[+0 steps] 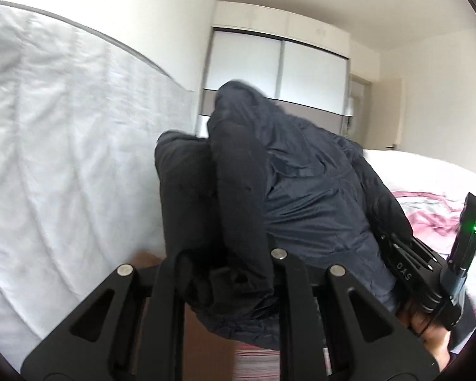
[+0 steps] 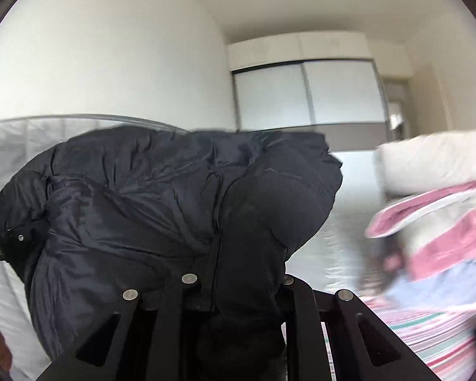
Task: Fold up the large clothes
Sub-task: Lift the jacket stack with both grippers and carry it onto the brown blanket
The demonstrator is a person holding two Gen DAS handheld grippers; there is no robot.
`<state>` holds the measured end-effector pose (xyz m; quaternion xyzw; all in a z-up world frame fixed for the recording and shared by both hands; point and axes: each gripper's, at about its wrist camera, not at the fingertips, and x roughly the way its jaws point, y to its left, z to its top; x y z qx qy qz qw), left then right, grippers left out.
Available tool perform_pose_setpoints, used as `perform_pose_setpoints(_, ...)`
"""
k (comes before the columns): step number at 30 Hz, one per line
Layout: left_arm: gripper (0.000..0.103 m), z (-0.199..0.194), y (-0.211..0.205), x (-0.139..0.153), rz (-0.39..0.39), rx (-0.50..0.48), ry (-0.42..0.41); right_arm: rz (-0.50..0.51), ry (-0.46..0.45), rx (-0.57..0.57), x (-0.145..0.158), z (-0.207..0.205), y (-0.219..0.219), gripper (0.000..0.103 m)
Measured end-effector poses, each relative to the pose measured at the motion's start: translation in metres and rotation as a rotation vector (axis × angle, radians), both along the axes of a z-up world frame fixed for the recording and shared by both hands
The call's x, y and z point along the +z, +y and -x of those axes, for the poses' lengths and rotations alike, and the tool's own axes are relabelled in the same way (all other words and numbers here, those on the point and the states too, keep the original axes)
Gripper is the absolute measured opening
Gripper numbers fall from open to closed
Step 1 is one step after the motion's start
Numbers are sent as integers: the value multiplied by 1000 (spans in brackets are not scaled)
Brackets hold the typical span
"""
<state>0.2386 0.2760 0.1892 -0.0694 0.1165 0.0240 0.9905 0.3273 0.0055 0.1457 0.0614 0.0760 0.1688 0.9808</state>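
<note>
Jacket (image 1: 301, 197), a dark navy padded one, fills the middle of the left wrist view, bunched and lifted off the bed, with a thick black-lined fold draped over the left gripper (image 1: 228, 273) from 12 o'clock down to the jaws, which are nearly together and clamp the cloth between them (the fingertips themselves are buried in fabric). At 9 o'clock stands a white upright mattress (image 1: 63, 127) leaning on the wall; at 1 o'clock a wardrobe (image 1: 279, 66) with pale sliding doors; at 3 o'clock the bed (image 1: 428, 174) with a pink and white cover, and in front of it the right gripper (image 1: 428, 273) seen from the side, black with a small green light, its body against the jacket's far edge and a hand (image 1: 428, 327) below it. In the right wrist view the jacket (image 2: 136, 197) spreads from 9 o'clock across the centre, puffed and creased, a dark rounded fold hanging over the right gripper (image 2: 238, 285), whose jaws are closed on the fabric though the tips are hidden. At 9 o'clock, at the jacket's edge, part of the left gripper (image 2: 3, 244) shows. Beyond at 12 to 1 o'clock is the wardrobe (image 2: 307, 92), at 3 o'clock a white pillow (image 2: 428, 162), and at 4 o'clock blurred pink striped bedding (image 2: 434, 273)
</note>
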Motion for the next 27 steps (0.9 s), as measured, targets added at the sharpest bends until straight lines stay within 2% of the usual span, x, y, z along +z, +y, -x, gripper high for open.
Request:
perform_pose_setpoints(2, 19, -10, 23, -19, -34, 46, 61, -41, 71, 64, -19, -14, 30, 17)
perform_pose_setpoints(5, 20, -36, 69, -89, 6, 89, 259, -60, 279, 155, -82, -44, 69, 17)
perform_pose_setpoints(7, 23, -57, 96, -158, 35, 117, 435, 2, 471, 196, -146, -68, 98, 21)
perform_pose_setpoints(8, 31, -65, 108, -188, 55, 145, 509, 74, 595, 212, -187, -80, 117, 27)
perform_pose_setpoints(9, 32, -67, 118, -211, 94, 159, 533, 81, 601, 219, -213, -79, 123, 31)
perform_pose_setpoints(10, 35, -64, 127, -223, 146, 156, 518, 73, 551, 219, -216, -74, 122, 32)
perform_pose_setpoints(11, 35, -60, 131, -224, 184, 155, 491, 85, 525, 216, -214, -70, 122, 32)
perform_pose_setpoints(13, 35, -58, 132, -217, 199, 164, 475, 93, 530, 214, -207, -72, 121, 32)
perform_pose_setpoints(15, 35, -60, 127, -207, 181, 177, 487, 56, 581, 227, -199, -80, 113, 33)
perform_pose_setpoints(17, 39, -57, 119, -200, 160, 192, 489, 28, 633, 247, -196, -88, 107, 36)
perform_pose_setpoints(18, 40, -52, 115, -197, 149, 205, 483, 15, 646, 261, -195, -90, 102, 39)
perform_pose_setpoints(22, 45, -27, 114, -190, 135, 251, 461, -16, 638, 268, -195, -83, 70, 60)
perform_pose_setpoints(27, 46, 12, 120, -177, 158, 327, 410, -27, 624, 277, -197, -59, 32, 65)
